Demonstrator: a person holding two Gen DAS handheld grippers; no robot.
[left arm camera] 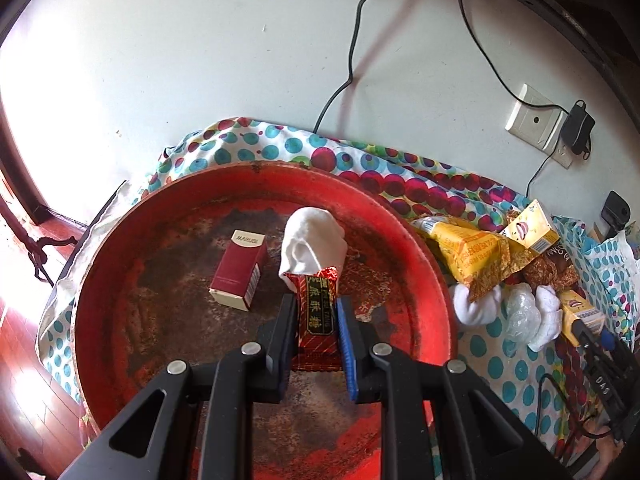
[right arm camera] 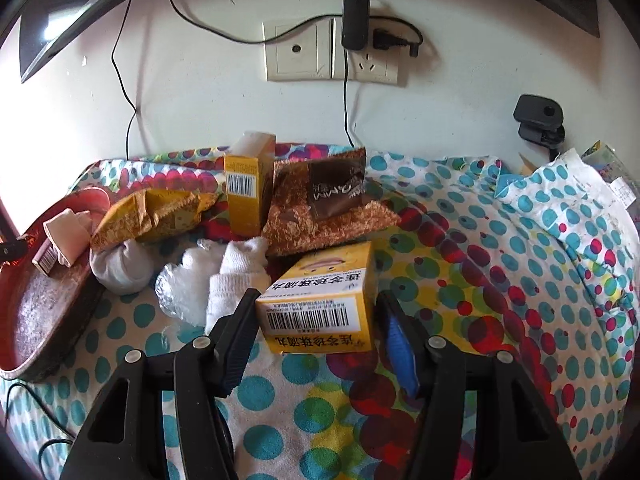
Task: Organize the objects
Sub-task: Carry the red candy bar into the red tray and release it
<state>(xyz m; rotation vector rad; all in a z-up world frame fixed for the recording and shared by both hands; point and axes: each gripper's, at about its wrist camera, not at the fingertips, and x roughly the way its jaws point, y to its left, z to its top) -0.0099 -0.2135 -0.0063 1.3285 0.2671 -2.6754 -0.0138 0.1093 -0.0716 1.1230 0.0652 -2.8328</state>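
My left gripper (left arm camera: 316, 330) pinched a red packet (left arm camera: 318, 316) over the tray (left arm camera: 420, 240) at frame centre; the packet's lower end was hidden behind the fingers. A sock (left arm camera: 312, 240) covered its top. My right gripper (right arm camera: 316, 336) stood about half open around a yellow box (right arm camera: 320, 304); I couldn't tell if the right pad touched. The tray was cut off at that frame's left edge.

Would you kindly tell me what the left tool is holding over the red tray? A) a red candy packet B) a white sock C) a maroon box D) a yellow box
A: in the left wrist view, the left tool is clamped on the red candy packet above the tray; the sock and maroon box lie loose in the tray.
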